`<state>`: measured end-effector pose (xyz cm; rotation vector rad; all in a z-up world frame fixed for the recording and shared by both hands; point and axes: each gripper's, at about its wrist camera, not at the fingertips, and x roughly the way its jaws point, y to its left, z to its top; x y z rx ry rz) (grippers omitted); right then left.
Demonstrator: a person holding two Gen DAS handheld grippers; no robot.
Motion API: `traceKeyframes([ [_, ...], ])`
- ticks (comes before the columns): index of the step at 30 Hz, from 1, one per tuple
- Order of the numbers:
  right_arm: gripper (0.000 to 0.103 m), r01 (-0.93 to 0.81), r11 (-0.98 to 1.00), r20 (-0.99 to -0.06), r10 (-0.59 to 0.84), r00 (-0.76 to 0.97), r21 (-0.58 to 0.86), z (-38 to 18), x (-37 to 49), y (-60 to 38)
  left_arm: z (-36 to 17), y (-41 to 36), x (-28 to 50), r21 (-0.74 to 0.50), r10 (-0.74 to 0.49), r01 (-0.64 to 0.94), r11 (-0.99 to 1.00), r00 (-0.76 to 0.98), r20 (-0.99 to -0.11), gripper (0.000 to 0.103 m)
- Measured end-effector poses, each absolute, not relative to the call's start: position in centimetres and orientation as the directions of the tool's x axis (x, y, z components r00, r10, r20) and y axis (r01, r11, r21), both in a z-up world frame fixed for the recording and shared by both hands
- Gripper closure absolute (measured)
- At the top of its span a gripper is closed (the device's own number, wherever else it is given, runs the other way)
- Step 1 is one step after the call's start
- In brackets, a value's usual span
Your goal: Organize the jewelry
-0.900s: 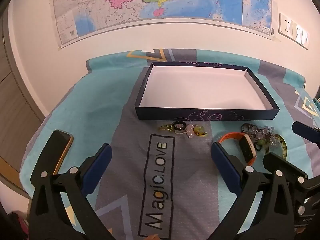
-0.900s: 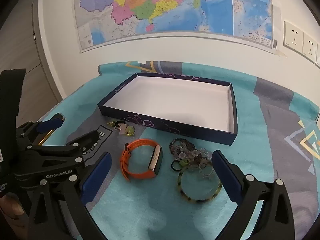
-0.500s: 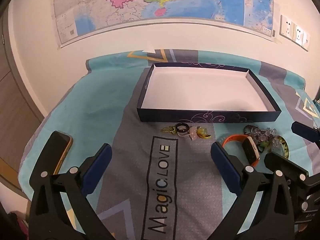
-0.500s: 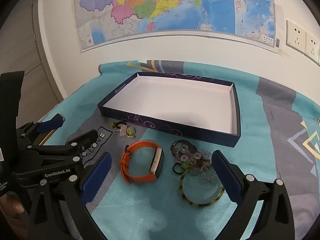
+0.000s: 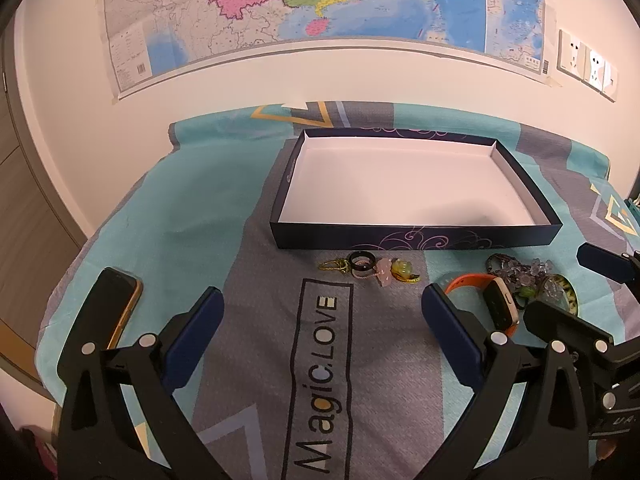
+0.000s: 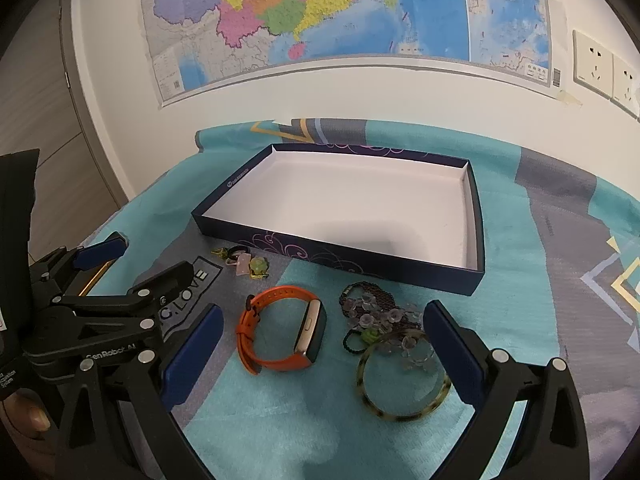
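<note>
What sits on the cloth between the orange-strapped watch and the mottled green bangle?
In the right wrist view, a tangle of clear beads and a dark chain bracelet lies between the orange-strapped watch and the mottled green bangle, overlapping the bangle's far rim.

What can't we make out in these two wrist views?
- Phone, left wrist view: the left gripper covers its near end.
- Small charms, right wrist view: too small to tell apart.
- Bead bracelets, right wrist view: tangled, count unclear.
- Tortoiseshell bangle, left wrist view: mostly behind the right gripper.
- Orange watch, left wrist view: strap cut by a finger.
</note>
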<state>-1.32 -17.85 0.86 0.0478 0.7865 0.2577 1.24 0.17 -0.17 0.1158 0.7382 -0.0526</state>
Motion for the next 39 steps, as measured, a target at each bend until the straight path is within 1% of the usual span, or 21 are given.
traceKeyframes([
  [39, 0.006, -0.211, 0.965, -0.704, 0.260, 0.661, 0.158, 0.15, -0.74, -18.12, -1.09, 0.30, 1.70, 0.076, -0.015, 0.093, 0.993, 0.722, -0.691, 0.006],
])
